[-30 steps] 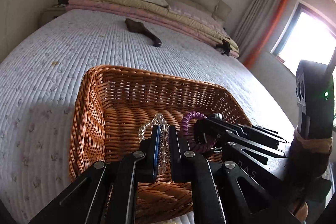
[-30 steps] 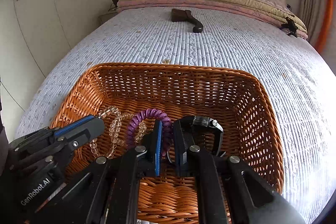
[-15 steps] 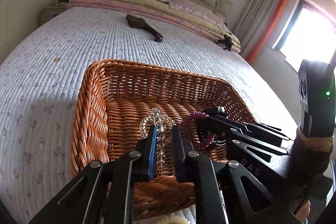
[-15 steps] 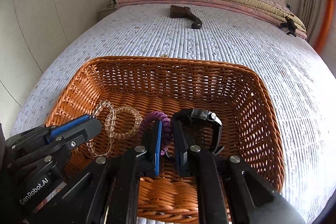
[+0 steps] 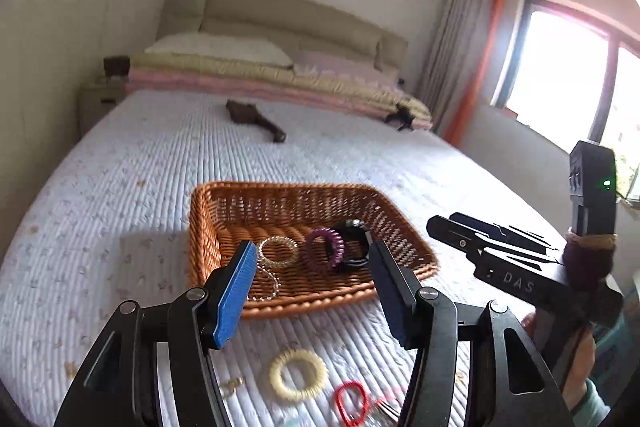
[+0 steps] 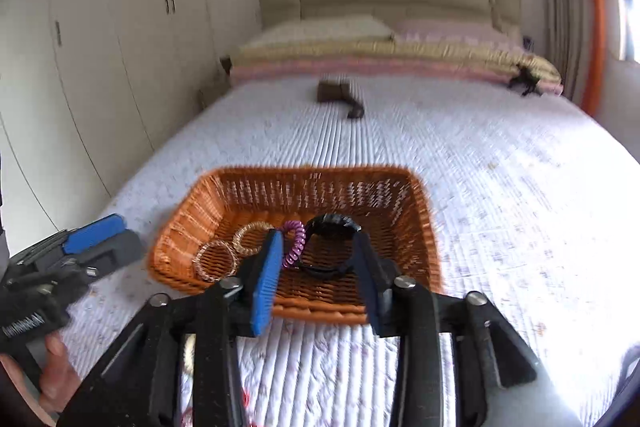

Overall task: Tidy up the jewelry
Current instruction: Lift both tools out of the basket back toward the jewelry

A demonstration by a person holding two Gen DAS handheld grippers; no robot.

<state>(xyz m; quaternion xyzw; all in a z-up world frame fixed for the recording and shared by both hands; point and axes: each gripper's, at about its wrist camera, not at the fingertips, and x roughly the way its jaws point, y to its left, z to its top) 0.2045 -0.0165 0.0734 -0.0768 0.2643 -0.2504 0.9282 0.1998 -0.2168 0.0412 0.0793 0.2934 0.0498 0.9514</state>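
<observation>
An orange wicker basket (image 5: pixel 208 227) (image 6: pixel 424 227) sits on the quilted bed. In it lie clear bead bracelets (image 5: pixel 278 251) (image 6: pixel 216 261), a purple coil band (image 5: pixel 326 247) (image 6: pixel 296 243) and a black watch (image 5: pixel 354 239) (image 6: pixel 332 227). My left gripper (image 5: pixel 312 291) is open and empty, held above the bed in front of the basket. My right gripper (image 6: pixel 318 275) is open and empty, also short of the basket's near rim. On the quilt near me lie a yellow coil band (image 5: pixel 298 373) and a red band (image 5: pixel 352 401).
A dark brown object (image 5: pixel 256 121) (image 6: pixel 342 97) lies mid-bed. Folded blankets and pillows (image 5: pixel 256 75) are stacked at the headboard. White wardrobes (image 6: pixel 100 47) stand left of the bed, a window and curtain (image 5: pixel 560 75) to the right.
Both grippers have opened, let go of the bracelet and purple band in the basket, and pulled back and up away from it.
</observation>
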